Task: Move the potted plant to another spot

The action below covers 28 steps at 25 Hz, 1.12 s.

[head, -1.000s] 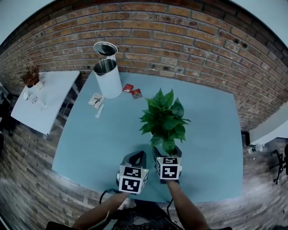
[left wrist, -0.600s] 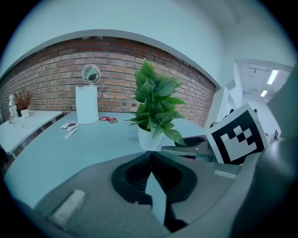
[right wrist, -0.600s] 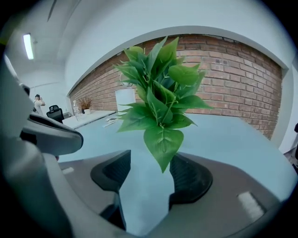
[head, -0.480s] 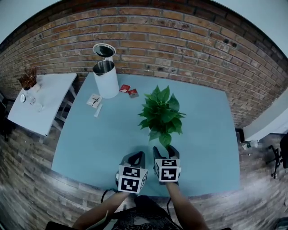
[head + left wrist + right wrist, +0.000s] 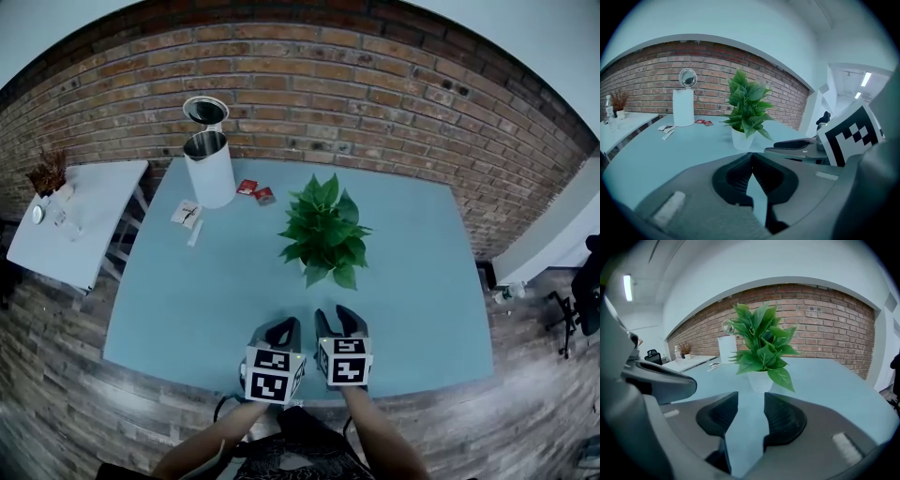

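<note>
The potted plant (image 5: 323,230), green leaves in a small white pot (image 5: 760,380), stands upright on the blue table (image 5: 187,300) near its middle. Both grippers hover side by side over the near edge, well short of the pot. My right gripper (image 5: 336,317) points at the pot; its jaws have just been closing and still show a clear gap (image 5: 751,397) with nothing between them. My left gripper (image 5: 285,325) is shut and empty, its tips meeting (image 5: 750,154). In the left gripper view the plant (image 5: 747,101) stands ahead, with the right gripper's finger (image 5: 799,144) beside it.
A white cylindrical bin (image 5: 208,164) with its lid up stands at the table's far left corner. Red packets (image 5: 255,190) and white sachets (image 5: 187,214) lie near it. A white side table (image 5: 66,220) stands to the left; a brick wall (image 5: 375,94) runs behind.
Both grippers have drawn back from the plant toward the near table edge. The right jaws, close to the pot a second ago, are clear of it and narrower. The plant stays standing.
</note>
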Each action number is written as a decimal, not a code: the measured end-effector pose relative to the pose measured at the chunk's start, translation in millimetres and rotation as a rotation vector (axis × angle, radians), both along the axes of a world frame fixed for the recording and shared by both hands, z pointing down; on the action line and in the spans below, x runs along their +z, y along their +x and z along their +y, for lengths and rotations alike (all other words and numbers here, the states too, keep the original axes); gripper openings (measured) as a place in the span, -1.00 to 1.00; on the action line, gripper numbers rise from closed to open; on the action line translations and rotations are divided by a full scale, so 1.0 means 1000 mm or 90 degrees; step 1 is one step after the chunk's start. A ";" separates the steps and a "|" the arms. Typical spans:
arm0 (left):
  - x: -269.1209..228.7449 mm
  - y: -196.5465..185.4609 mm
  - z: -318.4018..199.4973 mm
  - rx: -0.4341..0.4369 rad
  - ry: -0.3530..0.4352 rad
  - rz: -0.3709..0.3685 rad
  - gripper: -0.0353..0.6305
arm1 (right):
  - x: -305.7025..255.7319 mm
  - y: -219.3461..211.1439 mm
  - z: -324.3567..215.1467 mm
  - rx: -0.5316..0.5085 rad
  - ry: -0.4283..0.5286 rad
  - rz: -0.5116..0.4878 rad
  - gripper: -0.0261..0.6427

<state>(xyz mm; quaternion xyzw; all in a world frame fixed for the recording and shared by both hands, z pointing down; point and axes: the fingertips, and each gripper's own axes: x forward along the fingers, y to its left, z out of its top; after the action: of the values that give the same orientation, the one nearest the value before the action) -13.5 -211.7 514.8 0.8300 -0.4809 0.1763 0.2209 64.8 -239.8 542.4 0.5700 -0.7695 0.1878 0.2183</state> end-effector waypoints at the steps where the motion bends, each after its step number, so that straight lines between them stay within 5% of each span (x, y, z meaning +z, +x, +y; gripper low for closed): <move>1: -0.001 0.001 0.002 0.003 0.002 0.001 -0.89 | -0.002 0.000 0.003 0.002 0.002 0.000 -0.41; 28: -0.019 -0.002 0.064 0.033 0.050 0.035 -0.89 | -0.042 -0.032 0.084 0.001 0.057 -0.051 -0.90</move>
<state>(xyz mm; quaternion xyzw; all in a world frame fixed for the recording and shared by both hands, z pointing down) -15.8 -147.8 495.9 0.8547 -0.4595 0.1403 0.1965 33.0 -155.4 500.1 0.5714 -0.7850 0.1762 0.1617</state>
